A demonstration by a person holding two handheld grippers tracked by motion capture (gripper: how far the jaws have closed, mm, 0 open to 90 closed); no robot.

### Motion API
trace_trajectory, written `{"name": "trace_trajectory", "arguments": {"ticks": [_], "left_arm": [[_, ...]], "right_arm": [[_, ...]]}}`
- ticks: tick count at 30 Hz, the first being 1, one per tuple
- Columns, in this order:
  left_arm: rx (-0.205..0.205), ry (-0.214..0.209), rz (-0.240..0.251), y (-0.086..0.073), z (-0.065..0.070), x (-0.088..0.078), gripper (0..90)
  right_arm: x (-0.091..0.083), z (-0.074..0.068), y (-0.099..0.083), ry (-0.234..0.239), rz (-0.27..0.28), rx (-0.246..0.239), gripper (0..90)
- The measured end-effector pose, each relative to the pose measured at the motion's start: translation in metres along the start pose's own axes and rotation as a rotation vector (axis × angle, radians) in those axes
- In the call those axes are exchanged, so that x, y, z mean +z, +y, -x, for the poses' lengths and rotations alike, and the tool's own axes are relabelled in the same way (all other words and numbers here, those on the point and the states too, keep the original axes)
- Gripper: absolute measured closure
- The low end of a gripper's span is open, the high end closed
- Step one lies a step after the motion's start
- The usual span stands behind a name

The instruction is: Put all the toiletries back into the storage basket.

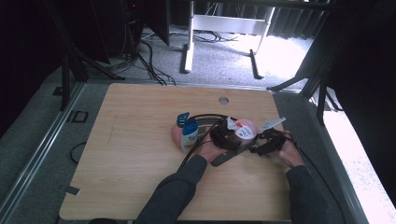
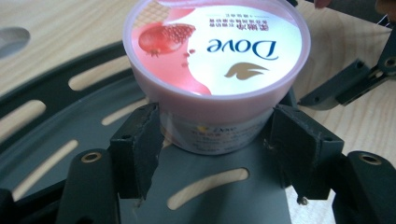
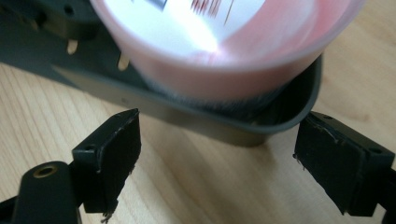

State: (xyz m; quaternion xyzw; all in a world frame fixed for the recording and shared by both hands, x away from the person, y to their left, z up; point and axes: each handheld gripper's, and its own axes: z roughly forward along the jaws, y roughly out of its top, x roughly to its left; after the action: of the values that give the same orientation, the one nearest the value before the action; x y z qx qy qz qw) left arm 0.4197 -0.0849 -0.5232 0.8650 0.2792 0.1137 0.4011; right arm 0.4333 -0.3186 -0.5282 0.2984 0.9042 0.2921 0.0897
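- Nearest the camera in the left gripper view, the left hand-held gripper (image 2: 217, 140) has its two black jaws on either side of the pink Dove tub (image 2: 215, 60), both pads against the tub's lower wall: it is grasping the tub.
- The tub stands upright on a grey slotted tray (image 2: 56, 140) (long slots cut through its floor), with its printed lid facing up.
- In the right gripper view, the right hand-held gripper (image 3: 215, 154) is released, its jaws spread wide with only bare wood between them, just outside the tray's rounded rim below the tub.
- The tray lies on the wooden bench (image 1: 140, 140).
- In the high view, a blue-capped white bottle (image 1: 189, 133) lies just left of the tub, and both sleeved forearms come in from below it.
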Motion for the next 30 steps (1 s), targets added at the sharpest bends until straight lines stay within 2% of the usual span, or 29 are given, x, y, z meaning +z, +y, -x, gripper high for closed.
{"name": "trace_trajectory", "arguments": {"ticks": [7,11,16,20,22,25,30], "left_arm": [[-0.036,-0.037,-0.008,-0.009,-0.002,-0.012,35.9],[-0.038,-0.060,-0.016,-0.013,0.000,-0.021,36.5],[-0.020,-0.076,-0.018,-0.016,0.006,-0.029,34.3],[-0.015,-0.111,-0.011,-0.017,0.010,-0.037,33.9],[-0.011,-0.113,-0.014,-0.017,0.012,-0.041,32.9],[-0.012,-0.111,-0.013,-0.017,0.013,-0.048,29.6],[0.001,-0.116,0.003,-0.018,0.013,-0.065,28.0]], "right_arm": [[-0.007,-0.010,-0.016,-0.008,0.036,0.008,18.3],[-0.011,-0.021,-0.024,-0.016,0.055,0.018,21.1],[-0.011,-0.039,-0.033,-0.031,0.088,0.013,22.2],[-0.010,-0.053,-0.039,-0.062,0.121,0.010,22.8],[-0.011,-0.056,-0.041,-0.065,0.127,0.012,22.8],[-0.014,-0.064,-0.047,-0.037,0.164,0.038,23.1],[-0.014,-0.075,-0.053,-0.071,0.168,0.030,24.7]]}}
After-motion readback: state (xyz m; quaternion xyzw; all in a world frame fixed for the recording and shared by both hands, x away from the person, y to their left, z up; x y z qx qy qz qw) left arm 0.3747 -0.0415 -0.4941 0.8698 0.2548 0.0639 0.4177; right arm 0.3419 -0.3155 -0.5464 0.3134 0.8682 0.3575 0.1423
